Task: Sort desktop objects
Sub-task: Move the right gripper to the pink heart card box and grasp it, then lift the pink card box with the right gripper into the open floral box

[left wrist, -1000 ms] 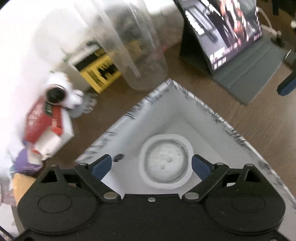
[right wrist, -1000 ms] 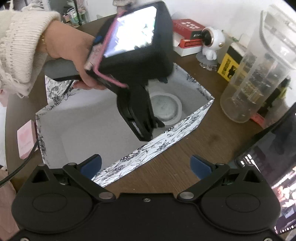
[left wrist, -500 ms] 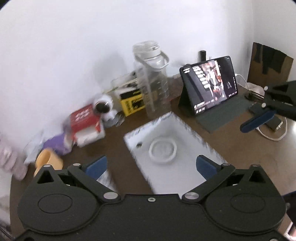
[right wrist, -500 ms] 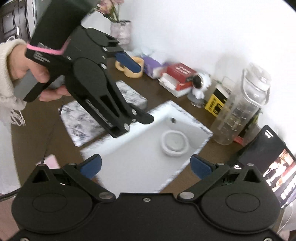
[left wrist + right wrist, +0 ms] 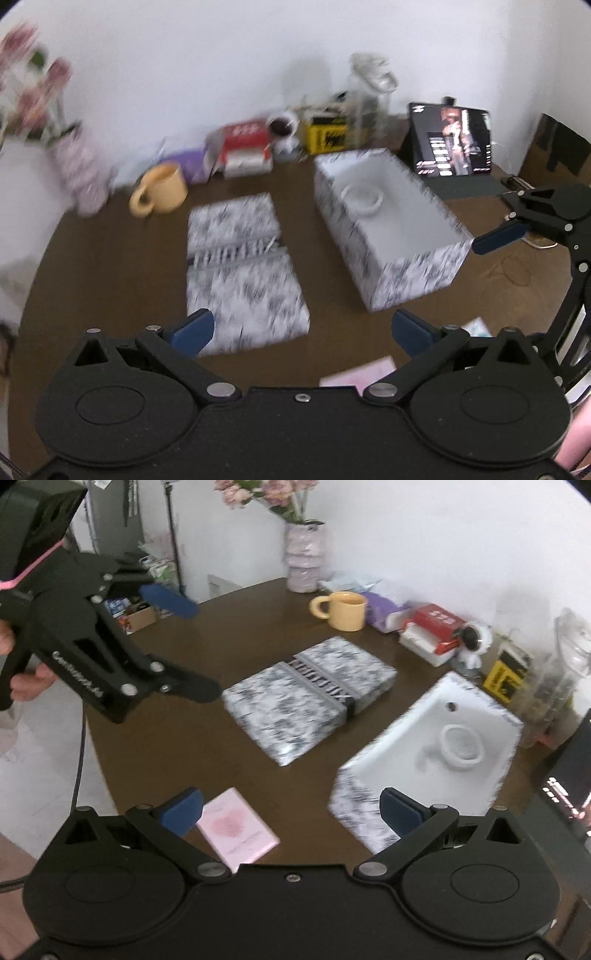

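Note:
An open patterned box stands on the brown desk with a white round lid-like ring lying inside. Its patterned lid lies flat to the left. A pink card lies near the front edge. My left gripper is open and empty, high above the desk in front of the lid. My right gripper is open and empty, above the pink card and the box's near corner.
Along the wall stand a yellow mug, a vase of flowers, a red and white box, a small white camera, a clear jug, a yellow box and a tablet.
Both grippers have pulled up and back from the box, so the whole desk shows. The white ring stays in the box. Both grippers stay open.

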### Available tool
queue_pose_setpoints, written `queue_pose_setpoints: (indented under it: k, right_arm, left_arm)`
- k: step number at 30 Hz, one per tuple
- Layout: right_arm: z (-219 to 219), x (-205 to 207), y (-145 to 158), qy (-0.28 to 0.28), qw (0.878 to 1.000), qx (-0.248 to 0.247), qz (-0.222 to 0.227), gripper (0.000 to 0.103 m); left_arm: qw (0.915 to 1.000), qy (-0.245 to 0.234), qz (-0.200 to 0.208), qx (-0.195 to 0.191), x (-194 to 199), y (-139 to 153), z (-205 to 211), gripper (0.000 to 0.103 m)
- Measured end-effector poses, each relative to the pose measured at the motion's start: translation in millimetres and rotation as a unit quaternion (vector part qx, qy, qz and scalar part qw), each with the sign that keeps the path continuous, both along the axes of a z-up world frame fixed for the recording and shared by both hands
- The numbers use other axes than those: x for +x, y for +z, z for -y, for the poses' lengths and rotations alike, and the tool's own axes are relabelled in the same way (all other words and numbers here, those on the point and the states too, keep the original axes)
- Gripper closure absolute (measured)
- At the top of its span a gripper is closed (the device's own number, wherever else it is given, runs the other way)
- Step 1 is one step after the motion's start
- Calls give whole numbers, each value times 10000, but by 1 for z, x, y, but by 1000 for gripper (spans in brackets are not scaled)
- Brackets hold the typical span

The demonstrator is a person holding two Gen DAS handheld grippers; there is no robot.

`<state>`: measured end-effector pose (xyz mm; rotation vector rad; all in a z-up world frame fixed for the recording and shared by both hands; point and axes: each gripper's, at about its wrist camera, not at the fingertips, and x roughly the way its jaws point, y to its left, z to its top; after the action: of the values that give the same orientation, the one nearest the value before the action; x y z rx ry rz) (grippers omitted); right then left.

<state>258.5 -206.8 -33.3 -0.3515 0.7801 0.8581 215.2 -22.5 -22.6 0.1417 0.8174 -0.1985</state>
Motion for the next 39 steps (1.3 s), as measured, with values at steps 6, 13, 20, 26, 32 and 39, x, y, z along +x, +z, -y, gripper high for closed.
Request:
queue_pose_setpoints:
  k: [6,13,20,26,32,39]
  right_arm:
    - [-31,-25,-30,458,9982,-321,-200,0]
    - [-60,-32,-70,944,9906,-879,-449,0]
    - [-93,-24,-118,1658,9727,-1534,-536,0]
    - [-122,-9,-149,2211,9495,-2197,-363,2]
    - [-135,3,-160,2619,9331,-2428,-425,12]
    - [-139,8,-160,3077,9131,-2563,-766,16]
  left_arm:
    - [9990,390,-190,-113,-23,-21,-29,0]
    - [9974,643,-309,-98,-50,-35,-50,0]
    - [9965,534,-645,-25,-61,-56,-46,0]
    - [9943,581,-894,-81,-63,-68,-45,0]
    - [9919,777,-999,-106,-66,-73,-45,0]
    - [9888,977,-1102,-220,-66,-76,-49,0]
